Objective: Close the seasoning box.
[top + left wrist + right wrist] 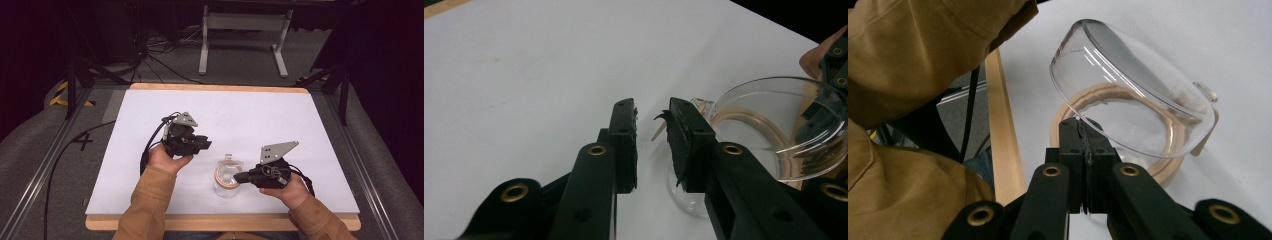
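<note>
Resting place: the glass jar (227,179) stands near the front edge of the white table (260,115)
Jar body: clear glass, with a tan ring (1168,167) round the mouth
Jar lid: a clear dome (1128,107), tilted open above the ring
Right gripper (239,177): jaws pressed together on the near side of the ring
Left gripper (206,143): jaws narrowly apart, holding nothing, just beside the jar
</note>
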Action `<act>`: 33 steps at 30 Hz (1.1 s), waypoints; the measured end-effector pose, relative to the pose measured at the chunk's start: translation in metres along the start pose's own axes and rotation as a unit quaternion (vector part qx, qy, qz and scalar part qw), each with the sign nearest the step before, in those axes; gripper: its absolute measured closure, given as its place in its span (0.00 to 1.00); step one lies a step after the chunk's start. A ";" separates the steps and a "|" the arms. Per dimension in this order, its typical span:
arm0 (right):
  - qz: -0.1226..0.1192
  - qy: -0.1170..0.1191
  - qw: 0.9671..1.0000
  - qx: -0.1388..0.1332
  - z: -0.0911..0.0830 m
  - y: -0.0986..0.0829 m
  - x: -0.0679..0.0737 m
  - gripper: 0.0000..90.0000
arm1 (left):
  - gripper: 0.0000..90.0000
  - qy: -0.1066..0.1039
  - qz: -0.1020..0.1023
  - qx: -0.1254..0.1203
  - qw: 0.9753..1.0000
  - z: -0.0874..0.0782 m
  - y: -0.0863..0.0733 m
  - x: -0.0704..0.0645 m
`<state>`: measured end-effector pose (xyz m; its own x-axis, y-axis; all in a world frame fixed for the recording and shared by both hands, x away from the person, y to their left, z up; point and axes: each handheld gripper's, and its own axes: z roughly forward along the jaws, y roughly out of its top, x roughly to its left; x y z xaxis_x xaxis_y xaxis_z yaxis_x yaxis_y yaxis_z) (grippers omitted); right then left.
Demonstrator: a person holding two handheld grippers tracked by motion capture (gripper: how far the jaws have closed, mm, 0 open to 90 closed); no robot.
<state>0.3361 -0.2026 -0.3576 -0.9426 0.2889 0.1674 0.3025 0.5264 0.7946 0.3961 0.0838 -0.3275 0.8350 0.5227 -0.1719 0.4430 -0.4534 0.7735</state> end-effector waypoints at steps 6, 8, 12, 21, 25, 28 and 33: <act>0.008 0.002 1.000 0.024 -0.001 0.000 0.000 0.99 | 0.81 0.001 -0.002 0.002 1.000 0.000 0.000 0.001; 0.009 0.001 1.000 0.028 -0.001 0.000 -0.001 0.99 | 0.81 0.000 -0.002 0.001 1.000 0.000 0.000 0.001; 0.015 -0.002 0.999 0.043 -0.001 -0.001 -0.002 0.99 | 0.81 0.000 -0.002 0.004 1.000 0.001 0.000 0.000; 0.022 0.000 0.997 0.071 -0.002 -0.002 -0.002 0.99 | 0.81 -0.002 0.001 0.007 1.000 0.002 0.000 0.000; 0.028 0.007 0.996 0.086 -0.002 -0.004 -0.003 0.96 | 0.81 -0.002 -0.001 0.006 1.000 0.003 0.000 0.000; 0.026 0.011 0.995 0.094 -0.001 -0.004 -0.003 0.96 | 0.81 -0.002 0.000 0.006 1.000 0.003 0.000 0.000; 0.022 0.016 0.994 0.109 -0.001 -0.005 -0.001 0.97 | 0.81 0.001 -0.001 0.002 1.000 0.002 0.000 0.001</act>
<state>0.3359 -0.2062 -0.3610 -0.9310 0.2918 0.2194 0.3630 0.6756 0.6417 0.3974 0.0825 -0.3294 0.8337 0.5245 -0.1729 0.4461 -0.4549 0.7708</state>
